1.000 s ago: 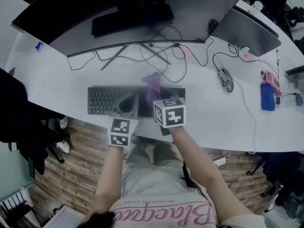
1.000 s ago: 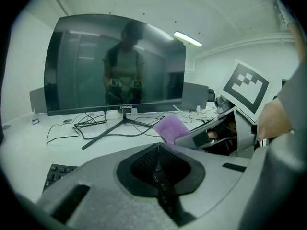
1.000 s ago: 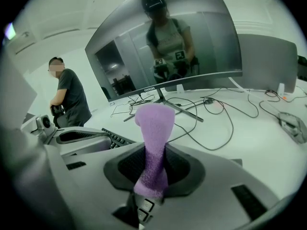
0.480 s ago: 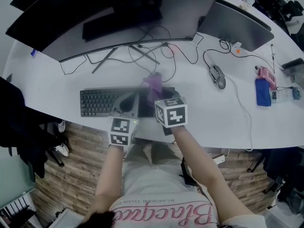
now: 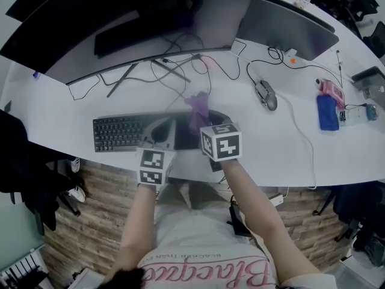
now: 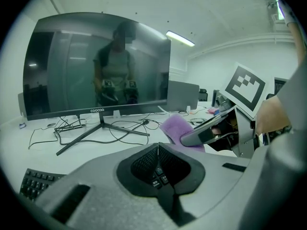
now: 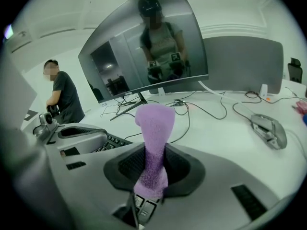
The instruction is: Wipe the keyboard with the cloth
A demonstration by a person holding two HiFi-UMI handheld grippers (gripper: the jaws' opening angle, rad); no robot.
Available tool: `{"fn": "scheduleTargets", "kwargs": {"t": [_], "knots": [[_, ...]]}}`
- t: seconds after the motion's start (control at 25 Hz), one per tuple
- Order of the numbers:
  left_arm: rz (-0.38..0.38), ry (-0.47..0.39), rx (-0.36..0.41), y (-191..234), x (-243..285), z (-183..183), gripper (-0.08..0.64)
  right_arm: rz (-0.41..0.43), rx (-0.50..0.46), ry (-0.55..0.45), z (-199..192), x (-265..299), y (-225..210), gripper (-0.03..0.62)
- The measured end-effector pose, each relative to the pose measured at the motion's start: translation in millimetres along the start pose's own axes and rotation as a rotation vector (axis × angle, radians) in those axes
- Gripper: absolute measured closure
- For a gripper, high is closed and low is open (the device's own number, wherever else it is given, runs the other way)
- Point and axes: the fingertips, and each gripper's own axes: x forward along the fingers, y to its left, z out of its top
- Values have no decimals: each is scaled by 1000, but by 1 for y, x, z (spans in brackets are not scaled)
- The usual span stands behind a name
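1. Step in hand: wiping is judged to be at the approach stage. Contact between cloth and keys cannot be confirmed.
2. The cloth (image 7: 154,121) is clamped in the right gripper (image 7: 152,153), with the jaws closed tight on its lower part. Its free end sticks out past the jaw tips and appears raised off the keys in the left gripper view.
3. On the left gripper (image 6: 157,148) the jaws are brought fully together and nothing is held. It is placed just beside the right one, over the middle of the keyboard (image 5: 123,131). Keys are seen beneath both sets of jaws.
4. The keyboard is set on the desk (image 5: 283,143), near the front edge. Its left part is uncovered; its right part is hidden under the grippers.
5. Next move, as judged: the free end is to be tipped down onto the key tops, then dragged along the rows. If the pitch is not corrected, the jaw plastic is likely to touch the keys first.
6. Room:
   - Leftward, the row is open, but the left gripper is parked in that path. It should be shifted, or used to pin the keyboard.
   - Behind the keyboard, the cable tangle (image 5: 180,62) and monitor stand (image 5: 129,78) lie near, so a snag is possible on far strokes.
   - The mouse (image 5: 265,94) is well apart, to the right.
   - Little margin is left toward the front edge.
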Motion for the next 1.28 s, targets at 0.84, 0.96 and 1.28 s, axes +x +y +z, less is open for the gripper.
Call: {"fn": "scheduleTargets", "kwargs": {"t": [0.84,0.96,1.28], "knots": [[-59,-42,4,3,-31,11,552,-152,61,-57,-4,-64,-29,505],[-62,-68,16,11,-48,18,552,-143,70,-83,3,-72,-7,505],[-39,-112,17,45,-91,22,552,-93,90,-99,11,-77,59,505]]}}
